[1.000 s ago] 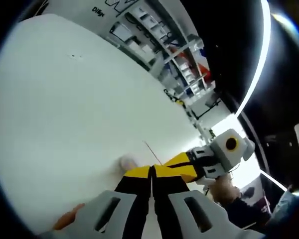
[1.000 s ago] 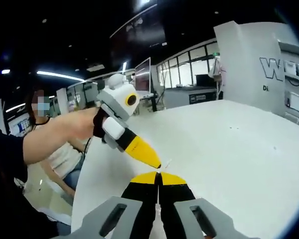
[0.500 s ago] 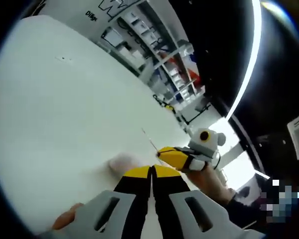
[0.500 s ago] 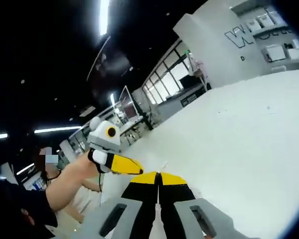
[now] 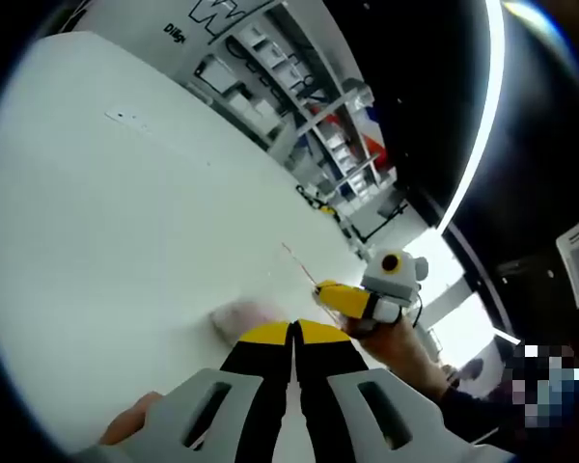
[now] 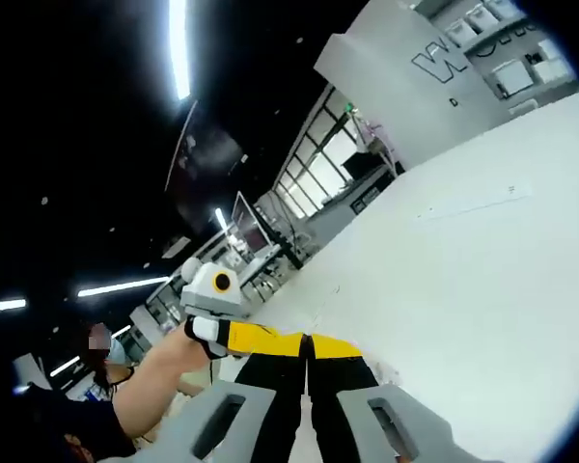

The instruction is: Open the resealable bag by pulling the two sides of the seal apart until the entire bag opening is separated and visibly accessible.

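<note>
Since a second ago, the two grippers have drawn closer and rolled, and in each view the other now sits lower, just beside that view's own yellow tips. In the left gripper view, our left gripper (image 5: 292,333) shows its fingers pressed together with only a dark seam between them; the right gripper (image 5: 340,297) comes in from the right, its tip nearly touching ours. In the right gripper view, the right gripper's fingers (image 6: 338,345) are likewise clenched, and the left gripper (image 6: 261,338) lies alongside from the left.

The resealable bag (image 5: 246,313) reads only as a faint clear patch on the white counter (image 5: 125,212), just beyond our left tips, with a thin edge line running up and away between the two grippers. We cannot tell whether either pair of fingers actually pinches a film wall.

We judge that the seal lies between the tips, so the coming pull must part them across that line. Both hands seem equally near.
</note>
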Demonstrator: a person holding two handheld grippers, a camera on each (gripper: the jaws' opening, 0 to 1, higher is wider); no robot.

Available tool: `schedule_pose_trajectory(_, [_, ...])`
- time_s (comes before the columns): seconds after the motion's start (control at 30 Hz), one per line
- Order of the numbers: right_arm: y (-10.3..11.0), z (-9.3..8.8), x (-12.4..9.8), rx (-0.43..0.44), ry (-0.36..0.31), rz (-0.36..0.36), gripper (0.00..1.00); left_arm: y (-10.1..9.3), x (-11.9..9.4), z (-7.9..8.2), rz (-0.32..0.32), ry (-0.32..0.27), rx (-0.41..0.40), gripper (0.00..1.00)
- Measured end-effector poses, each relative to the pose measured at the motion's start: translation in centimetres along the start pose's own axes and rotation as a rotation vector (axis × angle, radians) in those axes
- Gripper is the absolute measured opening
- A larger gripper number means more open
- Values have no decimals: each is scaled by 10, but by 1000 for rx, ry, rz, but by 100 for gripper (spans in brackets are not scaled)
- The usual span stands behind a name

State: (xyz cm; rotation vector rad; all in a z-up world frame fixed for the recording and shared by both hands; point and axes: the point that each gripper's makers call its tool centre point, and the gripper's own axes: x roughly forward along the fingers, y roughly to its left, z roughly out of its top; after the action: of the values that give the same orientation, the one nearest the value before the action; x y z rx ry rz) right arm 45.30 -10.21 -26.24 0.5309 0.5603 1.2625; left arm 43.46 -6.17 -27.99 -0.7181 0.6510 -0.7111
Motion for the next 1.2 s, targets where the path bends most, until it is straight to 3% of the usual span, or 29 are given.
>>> schedule_pose_trajectory(0.3, [1,0,-5,106,-41,32,0,-5,6,0,-8,-6,1,2])
schedule_pose_trajectory(0.57, [-4,3,-6,129,-54,28,0,-13,12,0,-24,-13,8,2])
schedule_pose_trajectory(0.7, [-5,2,-6,128,-53,24,0,-15,14,5,-17,-33,56,10])
schedule_pose_trajectory(0.8, [-4,1,-6,131,-53,24,0,-12,15,12,-1,-50,131,16])
schedule_pose_trajectory(0.9, [-4,1,-6,128,-50,25,0,-9,15,15,36,-60,260,21])
schedule_pose_trajectory(1.03, [-6,2,-6,124,-48,19,0,-12,14,19,79,-76,507,24])
schedule_pose_trajectory(1.2, [-7,2,-5,119,-46,17,0,-17,11,30,148,-92,738,25])
